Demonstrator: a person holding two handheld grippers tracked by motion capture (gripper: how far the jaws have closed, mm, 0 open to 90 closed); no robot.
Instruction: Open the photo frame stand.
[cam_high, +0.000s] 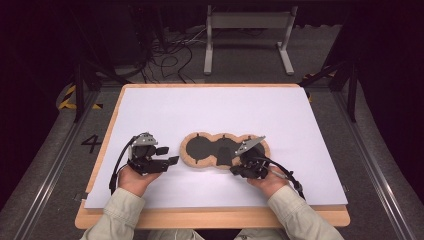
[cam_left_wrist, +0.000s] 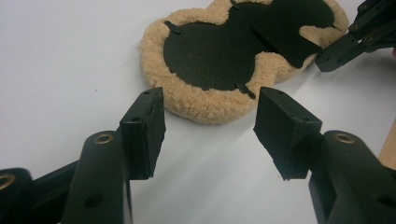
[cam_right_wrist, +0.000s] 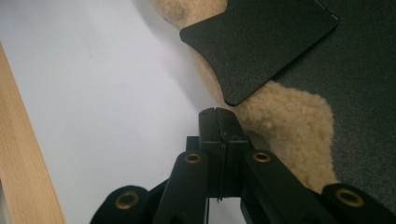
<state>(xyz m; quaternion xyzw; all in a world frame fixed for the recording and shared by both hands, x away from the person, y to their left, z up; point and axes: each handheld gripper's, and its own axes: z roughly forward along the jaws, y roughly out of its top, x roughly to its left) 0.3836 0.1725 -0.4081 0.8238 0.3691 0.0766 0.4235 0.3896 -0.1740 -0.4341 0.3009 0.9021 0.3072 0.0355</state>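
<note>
**Fleece Pad at Desk Centre, Grippers Either Side**

While lying flat near the middle of the white desk (cam_high: 210, 107), seen from above as three joined rounds: a tan fleece pad (cam_high: 186, 155) with a black inner face and small black tabs at its rim. Lifted off its near right edge, a black flap (cam_right_wrist: 261, 46), curled up over the tan fleece border.

Held at the pad's left, just beside it but not touching: the left gripper (cam_high: 167, 160), jaws spread wide and empty, nothing between the two black pads. In the left gripper view, framed between those open jaws: the nearest fleece lobe (cam_left_wrist: 205, 100), with bare white desk under the jaw tips.

Held at the pad's near right edge: the right gripper (cam_high: 236, 169), jaws pressed together, pad faces meeting with no visible gap. In the right gripper view, tips sitting just beside the fleece border, right under the raised flap; whether any material is pinched between them, impossible to tell. Visible along that view's left side: the desk's pale wooden edge (cam_right_wrist: 23, 158).

Beneath both grippers in the high view: a person's hands in light sleeves.
</note>
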